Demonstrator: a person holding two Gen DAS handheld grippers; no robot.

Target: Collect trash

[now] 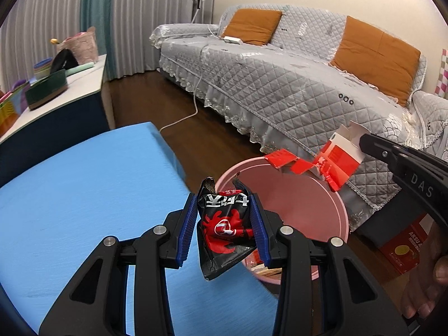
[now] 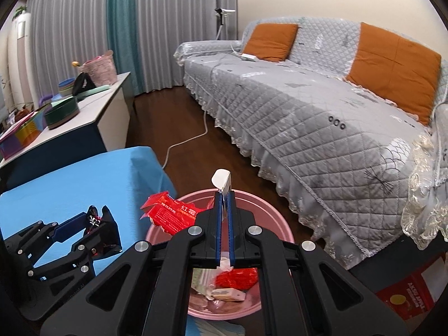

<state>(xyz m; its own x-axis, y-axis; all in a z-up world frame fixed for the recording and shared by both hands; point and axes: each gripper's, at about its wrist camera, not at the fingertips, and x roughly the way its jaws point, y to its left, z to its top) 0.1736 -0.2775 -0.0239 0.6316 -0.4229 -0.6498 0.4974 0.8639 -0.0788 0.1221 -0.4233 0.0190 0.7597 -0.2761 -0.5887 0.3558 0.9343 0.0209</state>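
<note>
Both claws are loaded and I am bringing them toward the pink bin (image 2: 268,204), which is sitting on the floor between the blue table (image 1: 78,184) and the grey sofa (image 1: 280,84).

Left claw (image 1: 224,229): the blue pads are pinching a crumpled black-and-red snack wrapper (image 1: 224,224) at mid width. Wrapper is hanging near the bin's near-left rim, partly above the table edge rather than the opening. Risk: if I am letting go here, the light foil could be drifting or sliding onto the table or down the gap to the floor. Cause: release point not yet inside the rim.

Right claw (image 2: 223,224): jaws nearly closed on a thin flap of a torn red-and-white carton (image 2: 168,215). The rest of the carton is dangling left of the fingers, over the bin's left rim. Risk: the flap is thin and the card is already torn, so it may be tearing further or slipping out early; the loose red pieces could be catching on the rim and tipping outside.

Bin already holding scraps, red plastic and a small box at its bottom. Bin looks light; a knock from either claw could be shifting it.

Further off: a white cable (image 2: 184,142) on the dark floor, clear of my path.
</note>
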